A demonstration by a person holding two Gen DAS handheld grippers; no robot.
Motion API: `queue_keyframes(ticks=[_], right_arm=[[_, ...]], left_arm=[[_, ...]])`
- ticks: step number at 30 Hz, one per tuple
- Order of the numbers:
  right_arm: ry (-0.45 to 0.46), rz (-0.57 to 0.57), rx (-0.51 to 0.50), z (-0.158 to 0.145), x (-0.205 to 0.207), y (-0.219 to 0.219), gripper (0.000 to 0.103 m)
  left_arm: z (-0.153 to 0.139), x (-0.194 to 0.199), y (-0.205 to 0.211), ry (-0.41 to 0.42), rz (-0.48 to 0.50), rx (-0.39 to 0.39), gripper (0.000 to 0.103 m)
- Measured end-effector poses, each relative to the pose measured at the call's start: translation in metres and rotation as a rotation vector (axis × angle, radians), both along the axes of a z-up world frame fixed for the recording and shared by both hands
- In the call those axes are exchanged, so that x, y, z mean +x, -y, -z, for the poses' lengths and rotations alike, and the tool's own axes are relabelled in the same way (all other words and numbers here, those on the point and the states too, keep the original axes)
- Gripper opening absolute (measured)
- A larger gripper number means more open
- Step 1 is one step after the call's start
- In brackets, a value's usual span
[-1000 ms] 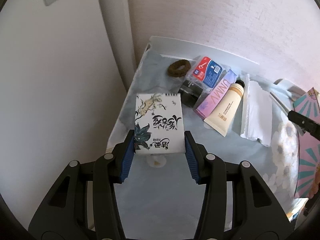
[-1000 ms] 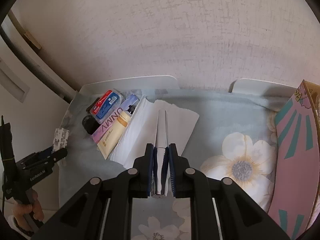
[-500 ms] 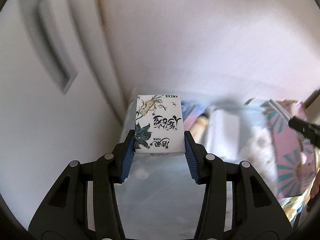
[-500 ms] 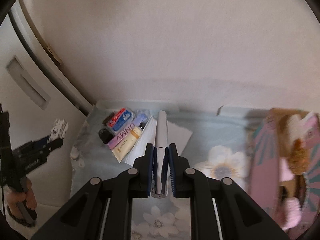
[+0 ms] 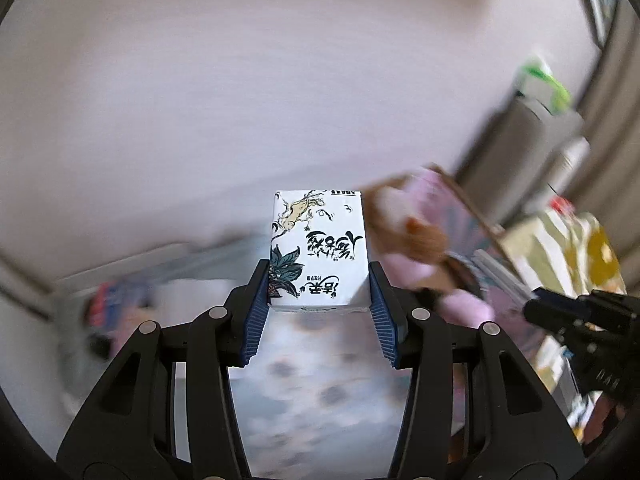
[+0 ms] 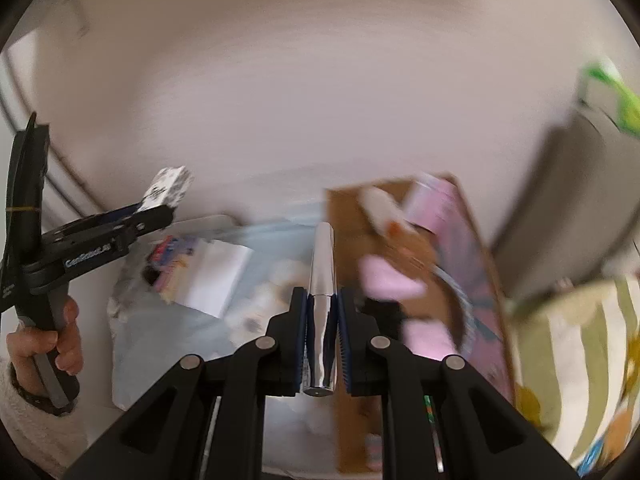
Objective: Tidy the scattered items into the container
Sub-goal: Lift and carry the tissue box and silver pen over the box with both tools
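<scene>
Tissue pack [image 5: 318,248], white with ink-drawn leaves and lettering, is clamped by its two long sides between the blue pads of the left gripper [image 5: 318,292], carried in the air above the flowered cloth [image 5: 304,384], its far end sticking out past the fingertips. Silver tube [image 6: 323,280], slim and shiny, is pinched near its lower end in the right gripper [image 6: 323,320], jaws nearly together on it, tip pointing away from the camera. Both views heavily blurred. Outward from the claws: the cardboard box [image 6: 348,216] with a pink patterned flap sits at the cloth's right edge, already holding something pink and something brown, too smeared to name. At the cloth's far left corner lie a white sheet [image 6: 216,276] and a red-and-blue packet [image 6: 166,250], not yet collected. A hand [image 6: 48,344] in a fuzzy cream sleeve grips the left tool's handle. Judged step: carrying both items to the box. To do it well, bring each claw over the open mouth, clear of the raised flap, lower before letting go, and release one at a time so the two tools do not collide; the tube is smooth and may roll, so set it lengthwise against what is already inside.
</scene>
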State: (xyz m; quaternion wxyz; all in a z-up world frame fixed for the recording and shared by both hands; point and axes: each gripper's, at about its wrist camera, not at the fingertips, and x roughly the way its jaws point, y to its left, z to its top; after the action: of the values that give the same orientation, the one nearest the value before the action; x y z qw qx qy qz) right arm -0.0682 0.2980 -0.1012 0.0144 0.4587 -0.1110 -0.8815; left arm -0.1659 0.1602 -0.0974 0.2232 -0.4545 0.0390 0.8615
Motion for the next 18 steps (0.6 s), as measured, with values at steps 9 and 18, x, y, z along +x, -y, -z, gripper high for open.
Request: queue_keyframes(ticks=[9, 18], right_arm=[[0.083, 0.126, -0.038, 0.041, 0.023, -0.059, 0.014], [0.126, 0.096, -0.014, 0.067, 0.025, -0.071, 0.014]], left_arm=[[0.042, 0.014, -0.116, 0.062, 0.196, -0.055, 0.044], [0.077, 0.015, -0.159, 0.086, 0.216, -0.145, 0.044]])
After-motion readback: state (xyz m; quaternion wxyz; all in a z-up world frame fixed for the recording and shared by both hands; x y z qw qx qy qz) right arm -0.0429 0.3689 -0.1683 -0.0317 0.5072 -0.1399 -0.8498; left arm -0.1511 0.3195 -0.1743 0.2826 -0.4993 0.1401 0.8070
